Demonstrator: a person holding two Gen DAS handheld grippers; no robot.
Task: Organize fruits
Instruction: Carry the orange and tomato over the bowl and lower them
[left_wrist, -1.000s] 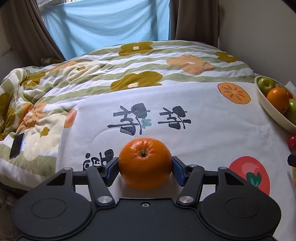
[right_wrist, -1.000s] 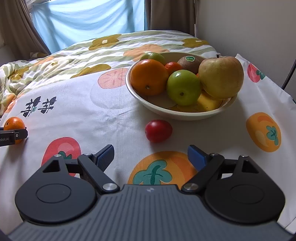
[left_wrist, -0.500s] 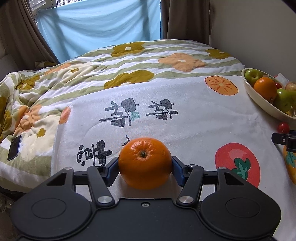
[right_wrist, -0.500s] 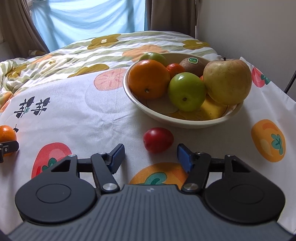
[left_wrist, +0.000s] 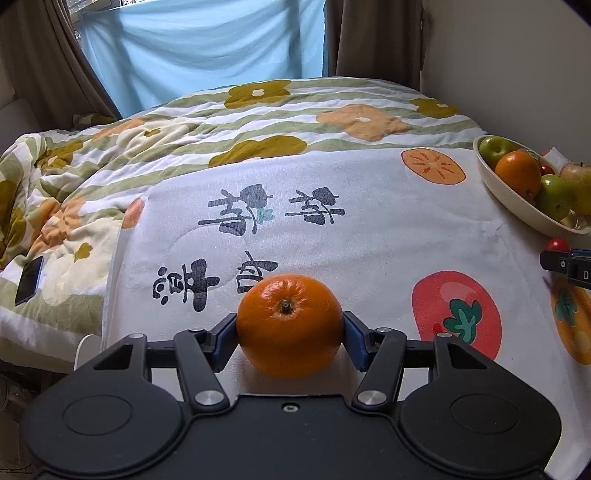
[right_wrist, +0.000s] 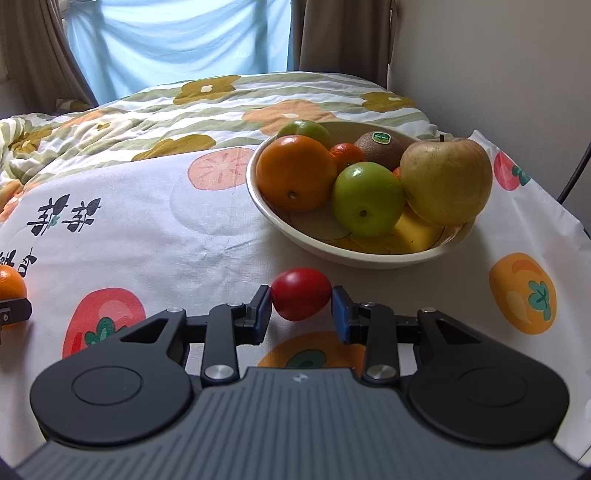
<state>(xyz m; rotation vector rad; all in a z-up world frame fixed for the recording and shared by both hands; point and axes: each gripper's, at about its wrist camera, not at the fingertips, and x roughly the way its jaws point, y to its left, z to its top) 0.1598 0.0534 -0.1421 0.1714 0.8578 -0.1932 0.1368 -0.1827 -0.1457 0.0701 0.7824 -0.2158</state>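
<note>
We hold the round orange clamped in our left gripper. Our right gripper brackets the small red tomato, jaws narrowed, contact uncertain. The cream ceramic fruit bowl lies just ahead, nearer our right.

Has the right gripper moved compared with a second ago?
Yes. The right gripper has moved forward toward the bowl, which now looms larger, and its fingers have closed in from wide apart around the red tomato.
</note>
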